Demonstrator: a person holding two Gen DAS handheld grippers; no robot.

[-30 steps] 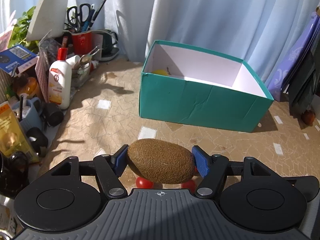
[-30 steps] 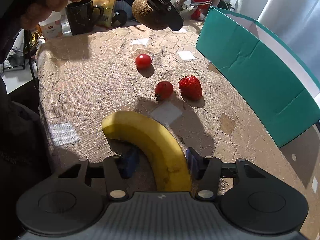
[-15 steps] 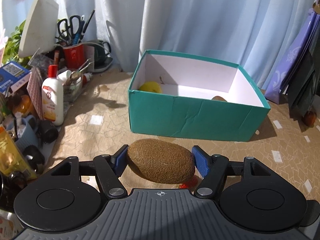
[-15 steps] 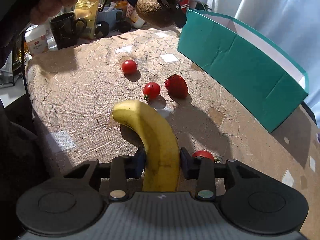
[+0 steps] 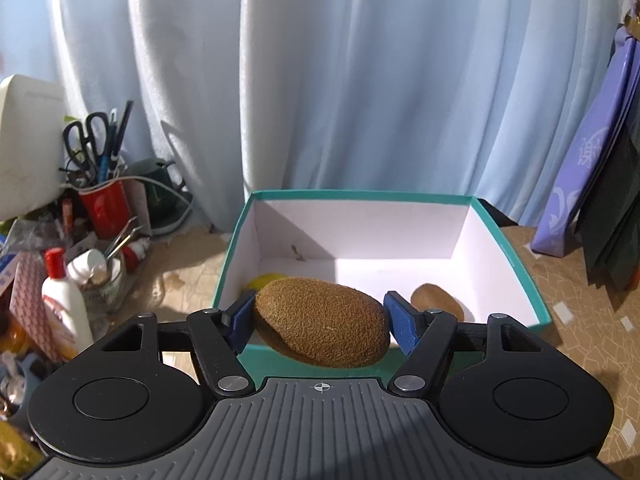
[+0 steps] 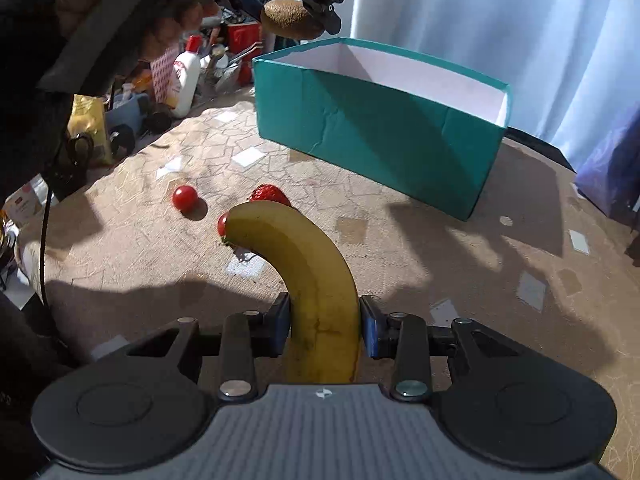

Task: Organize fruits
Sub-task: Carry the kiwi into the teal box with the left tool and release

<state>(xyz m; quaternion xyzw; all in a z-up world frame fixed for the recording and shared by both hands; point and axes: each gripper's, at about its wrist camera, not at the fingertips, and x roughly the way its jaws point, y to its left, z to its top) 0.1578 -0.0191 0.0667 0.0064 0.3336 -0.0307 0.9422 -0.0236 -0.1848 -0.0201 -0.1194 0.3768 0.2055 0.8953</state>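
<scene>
My left gripper is shut on a brown kiwi and holds it in the air above the near wall of the teal box. Inside the box lie a yellow fruit and a second kiwi. My right gripper is shut on a yellow banana, raised off the tablecloth with its tip pointing away. Beyond the tip lie a strawberry and two cherry tomatoes, one half hidden by the banana. The right wrist view also shows the held kiwi over the box's left corner.
Desk clutter lines the table's left edge: a red cup with scissors and pens, a white bottle, jars and packets. A purple bag leans at the right. A pale curtain hangs behind the box. A person's hand holds the left gripper.
The left gripper carried the kiwi forward and up to the box's near wall. The right gripper's jaws closed on the banana, then lifted it off the cloth and rolled it.
</scene>
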